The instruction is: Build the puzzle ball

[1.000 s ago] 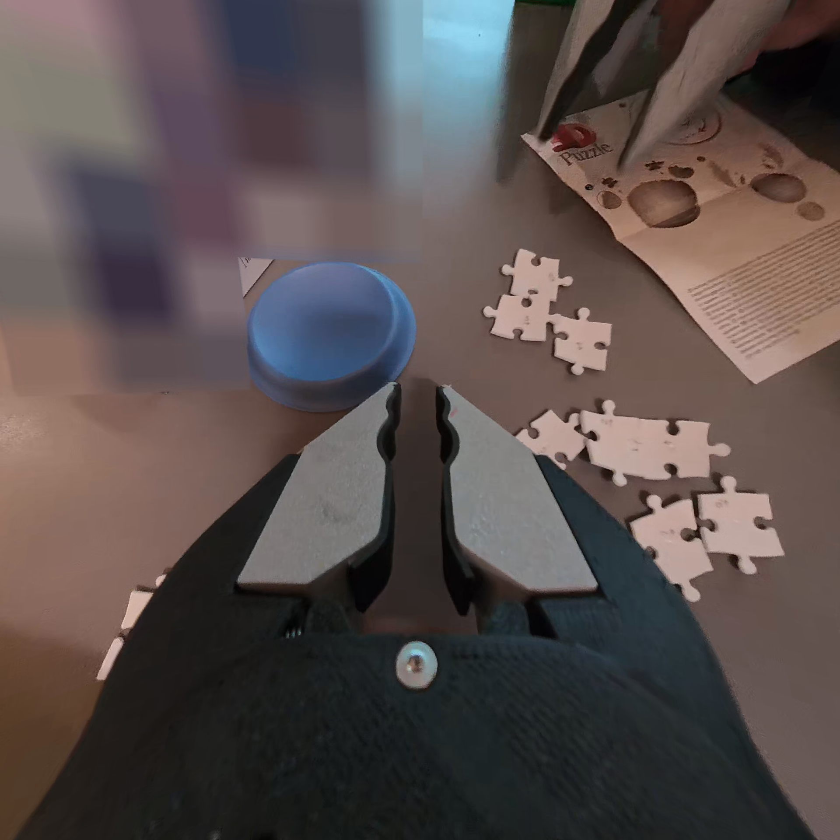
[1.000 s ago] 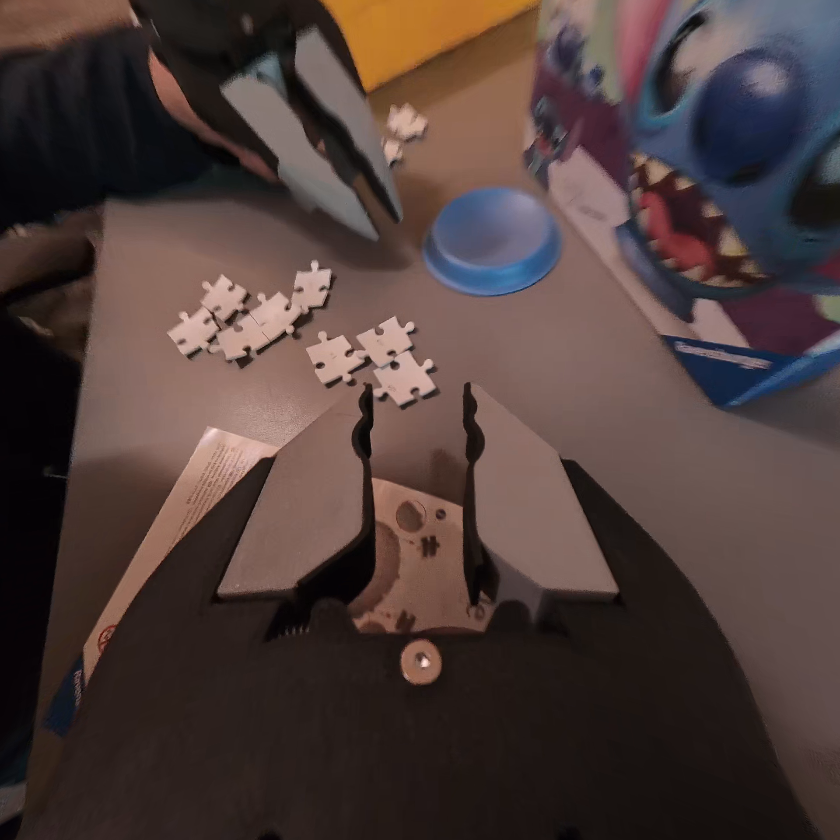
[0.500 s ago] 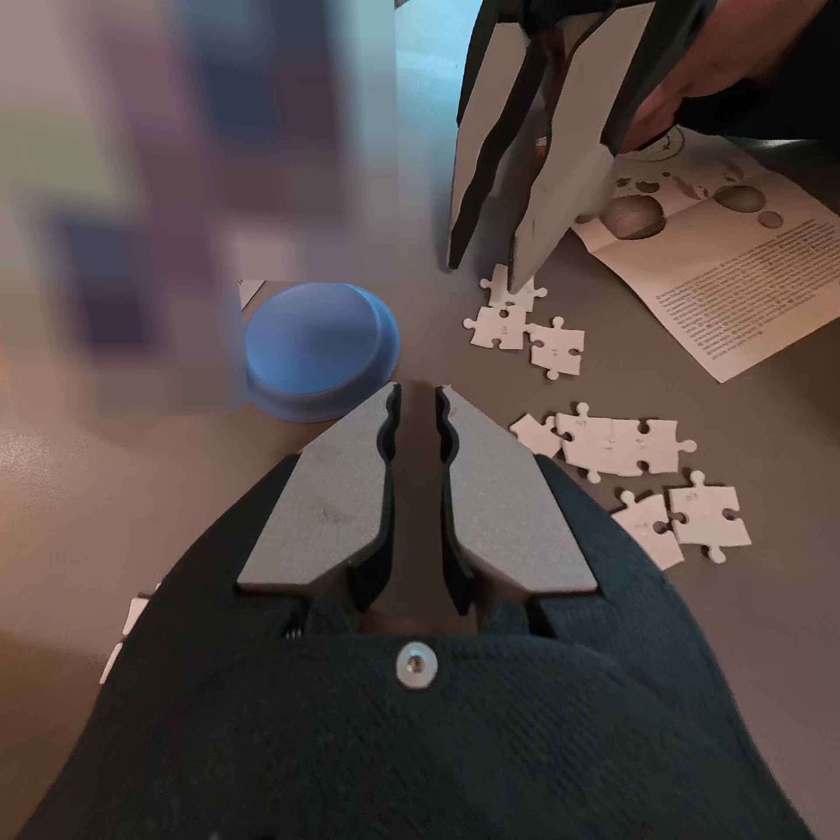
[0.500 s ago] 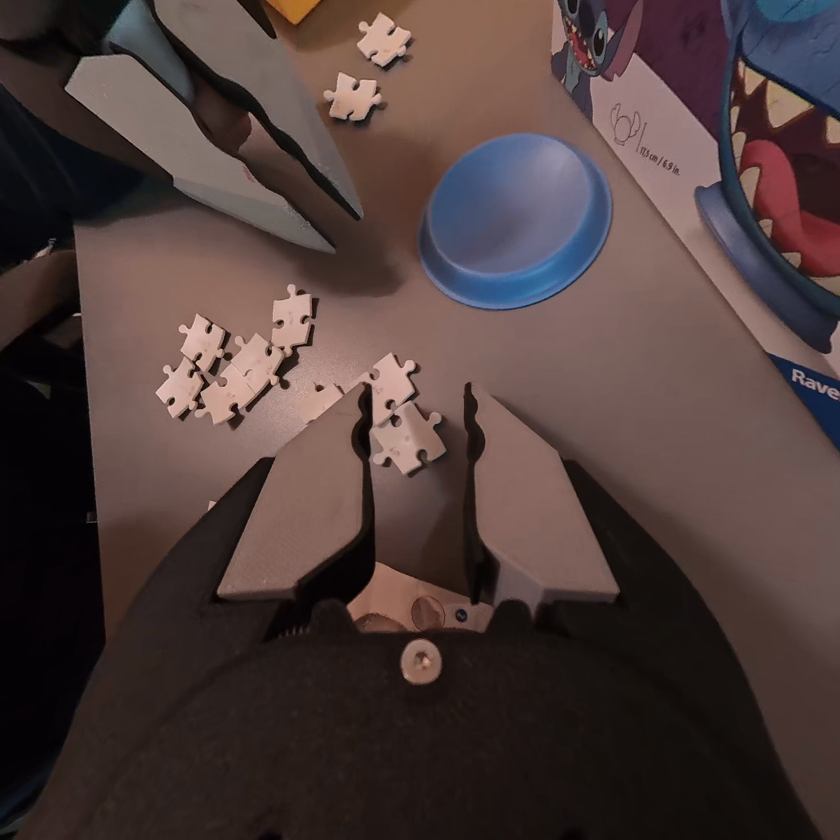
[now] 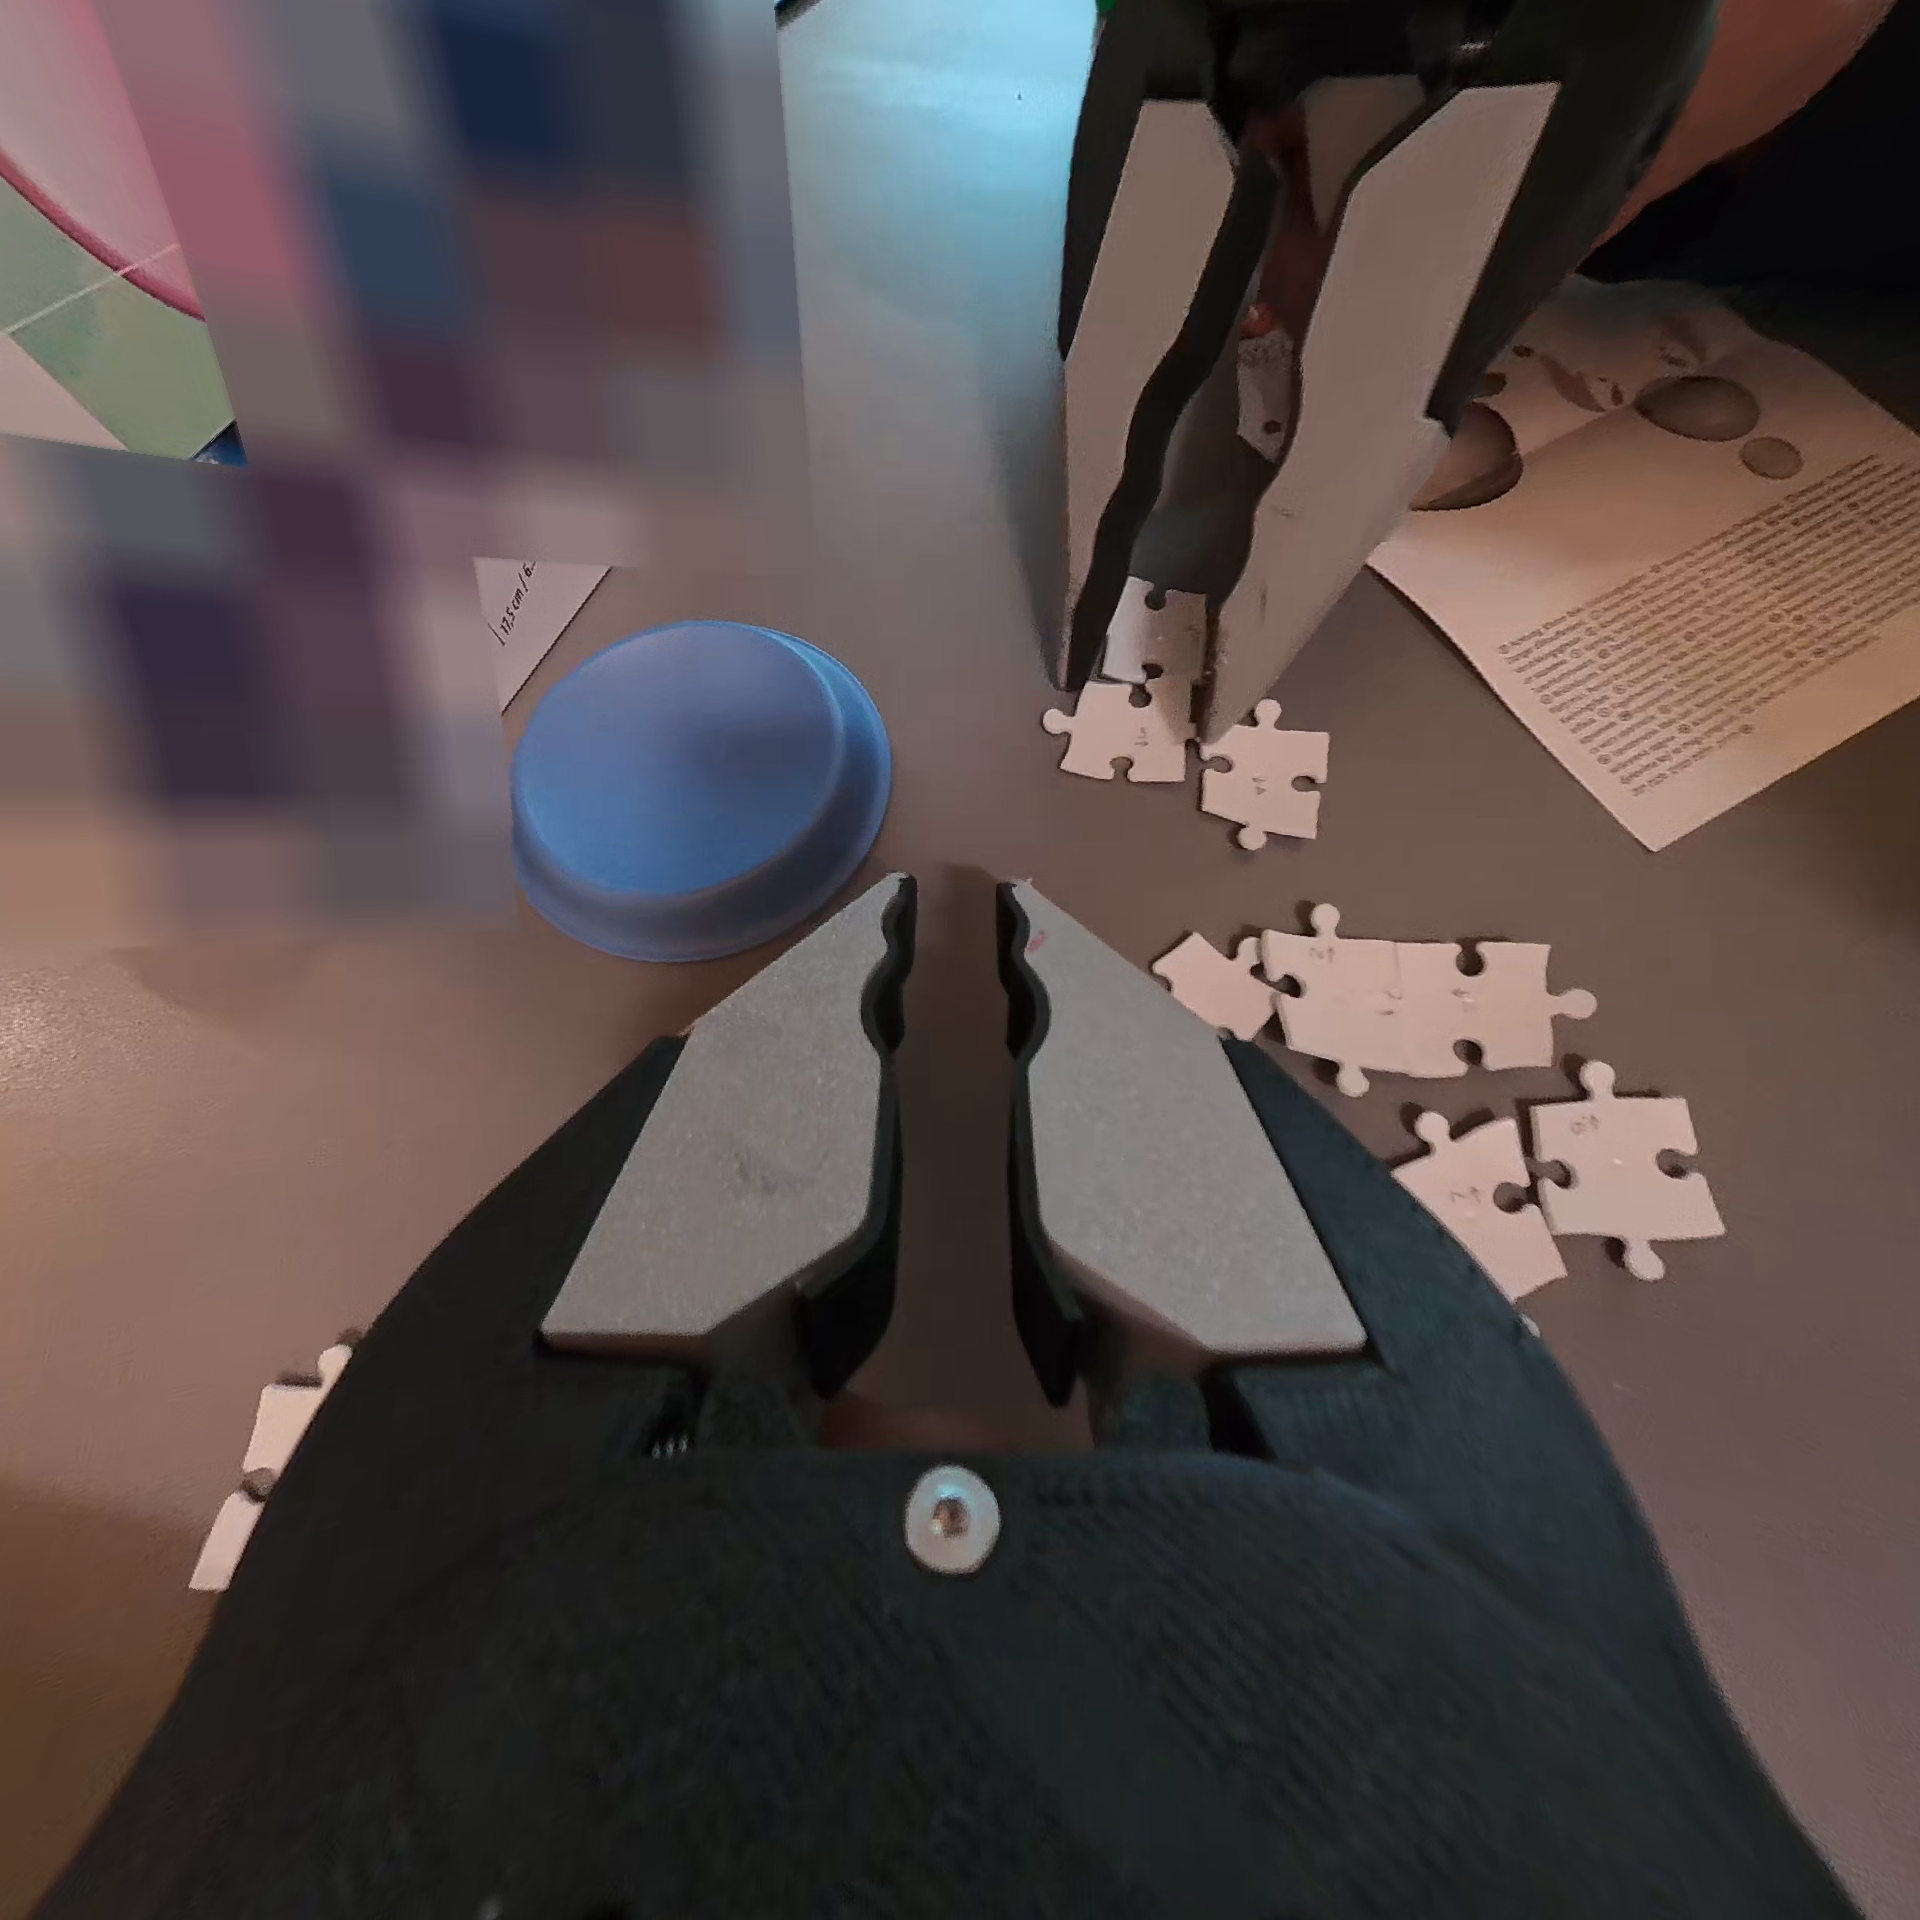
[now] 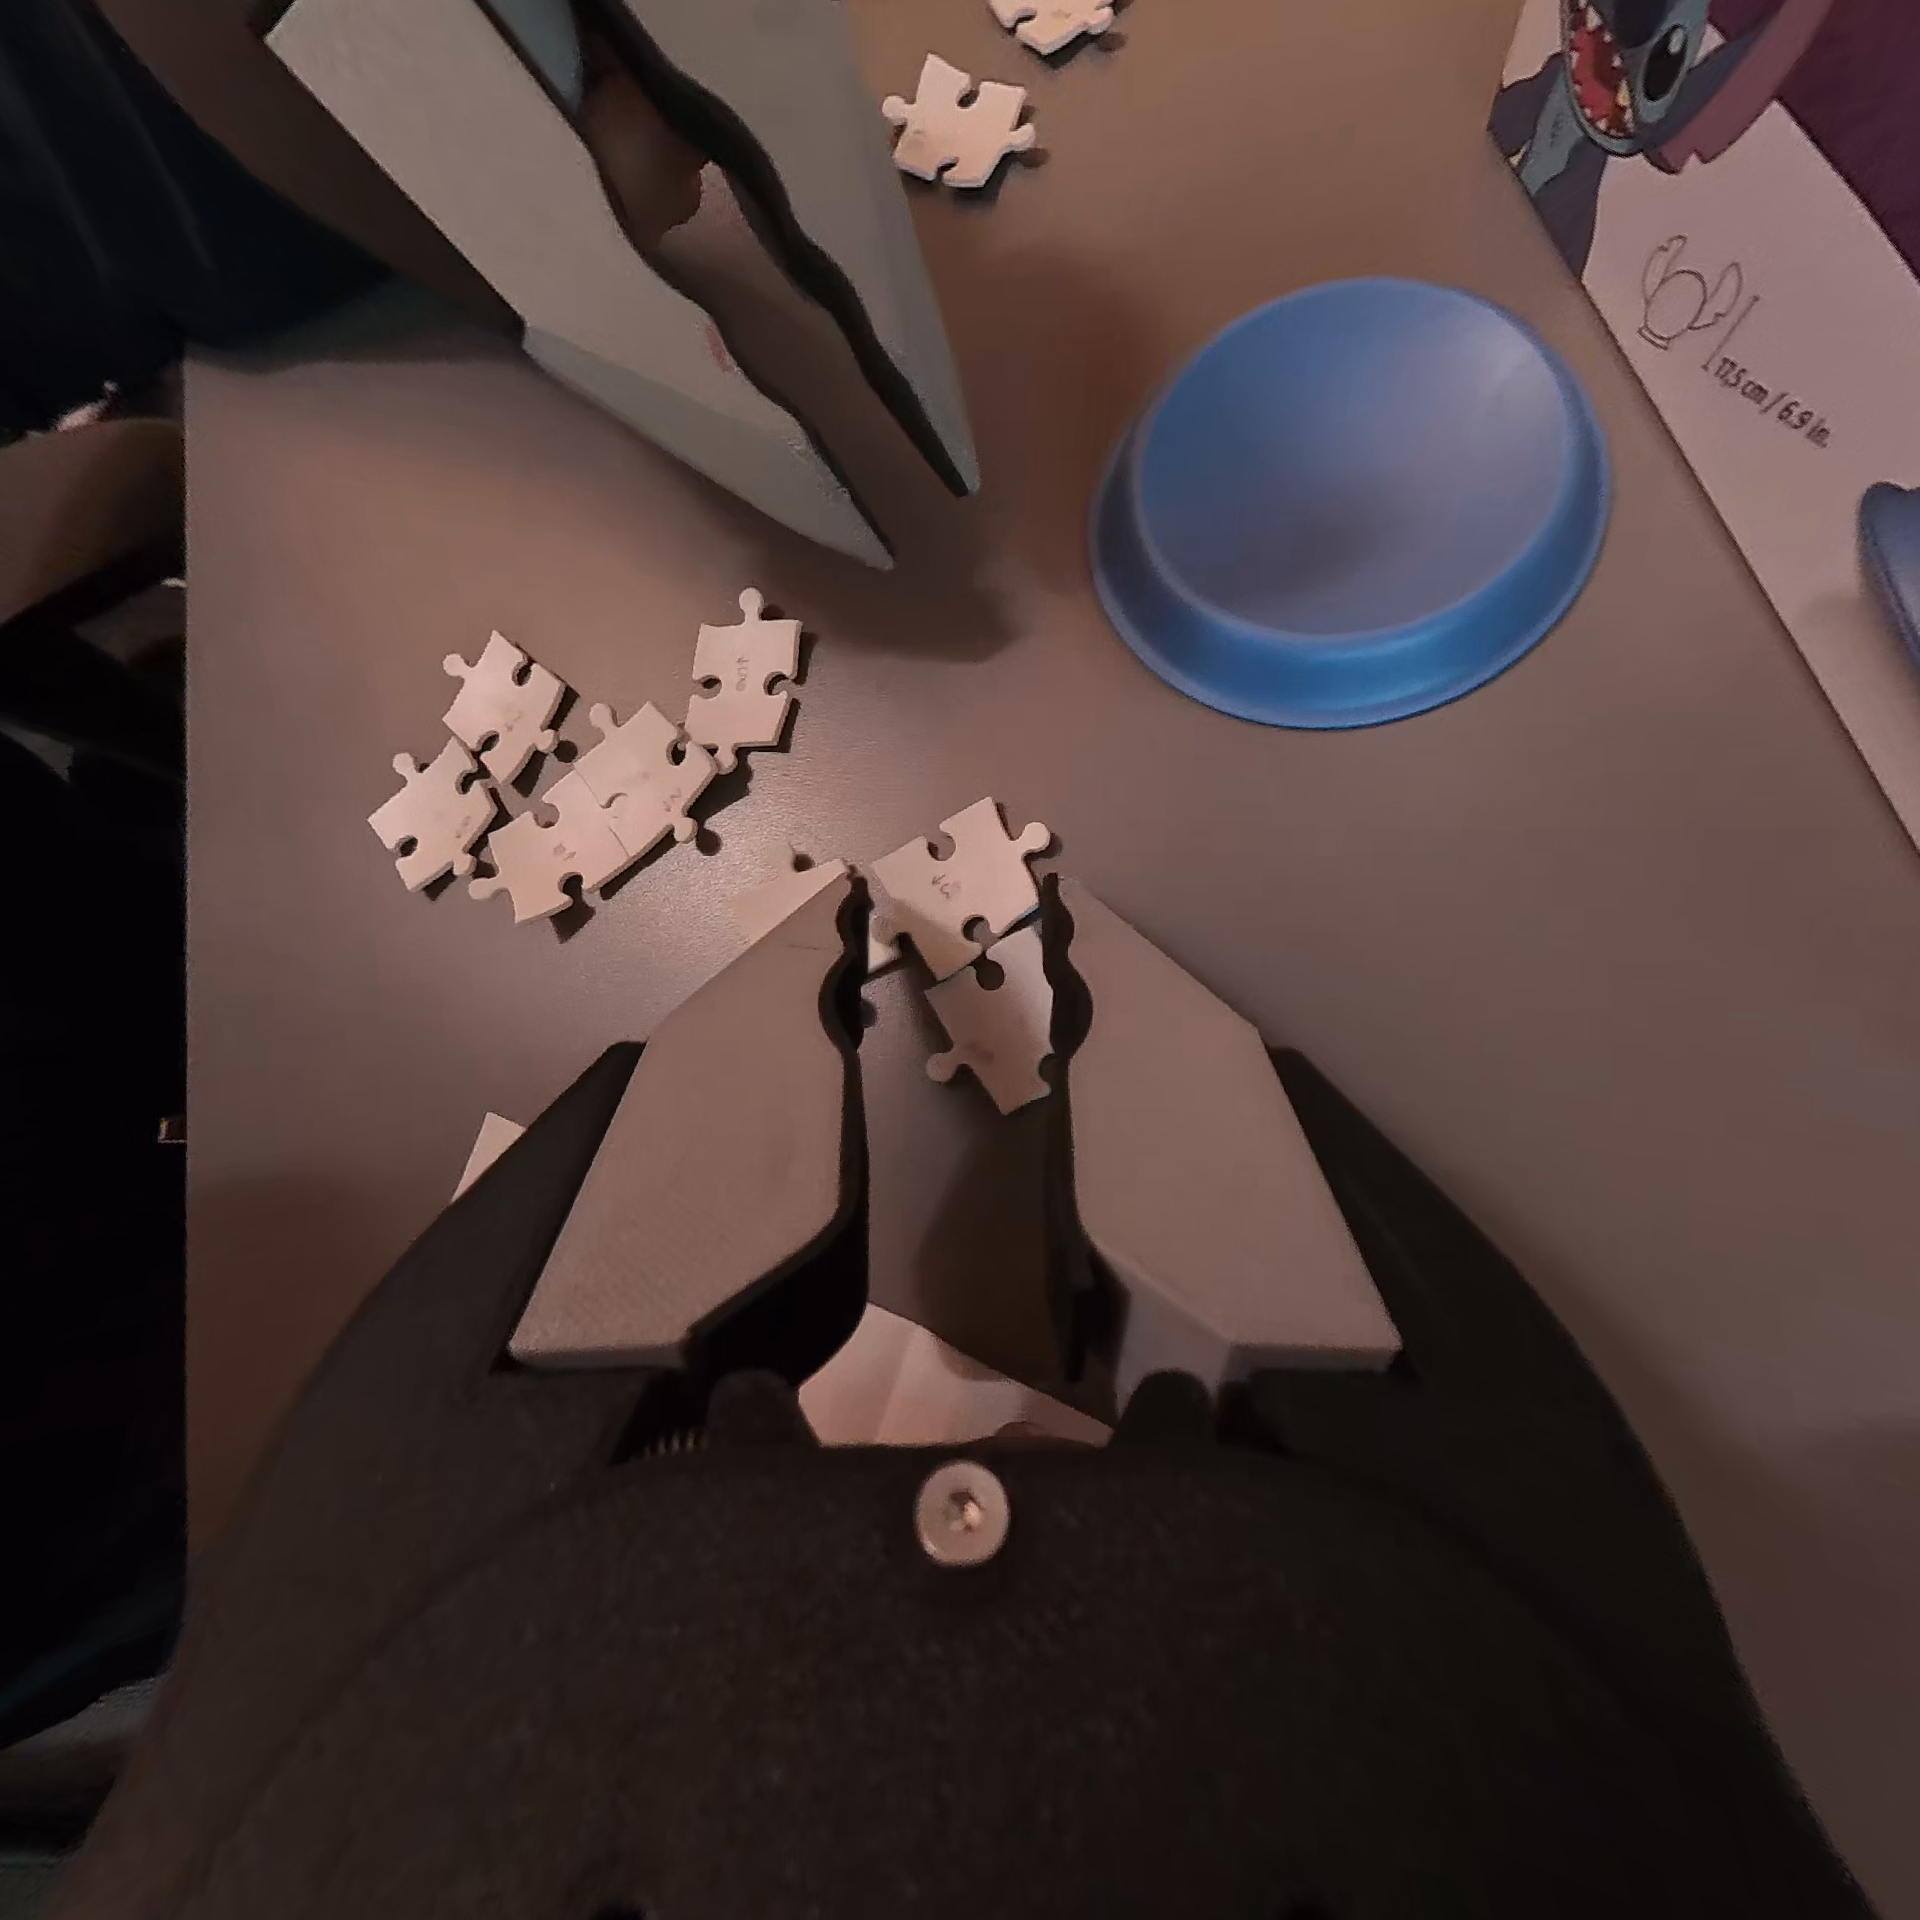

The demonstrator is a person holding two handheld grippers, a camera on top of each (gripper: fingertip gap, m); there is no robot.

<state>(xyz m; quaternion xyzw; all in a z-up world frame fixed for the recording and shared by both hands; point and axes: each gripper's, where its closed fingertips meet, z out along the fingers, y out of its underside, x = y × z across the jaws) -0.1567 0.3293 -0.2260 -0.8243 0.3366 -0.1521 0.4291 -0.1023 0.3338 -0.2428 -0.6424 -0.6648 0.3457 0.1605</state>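
White puzzle pieces lie face down on the grey table. My right gripper (image 6: 954, 899) is open and low over the table, its fingers either side of a small group of pieces (image 6: 961, 883). The left wrist view shows it (image 5: 1153, 704) with its tips at the table around one piece (image 5: 1155, 623), and two more pieces (image 5: 1262, 784) just in front. My left gripper (image 5: 954, 894) is empty with a narrow gap, held above the table next to the blue round stand (image 5: 696, 790). It also shows in the right wrist view (image 6: 925, 520).
A cluster of several loose pieces (image 6: 582, 779) lies left of the right gripper. Other pieces (image 6: 961, 120) lie at the far edge. The blue stand (image 6: 1351, 509) sits by the puzzle box (image 6: 1766, 312). A printed leaflet (image 5: 1662, 644) lies behind the right gripper. The grippers' ends are close to 7 cm from one another.
My right gripper has moved forward off the leaflet and down onto the small group of pieces. My left gripper has stayed about where it was, its gap unchanged.
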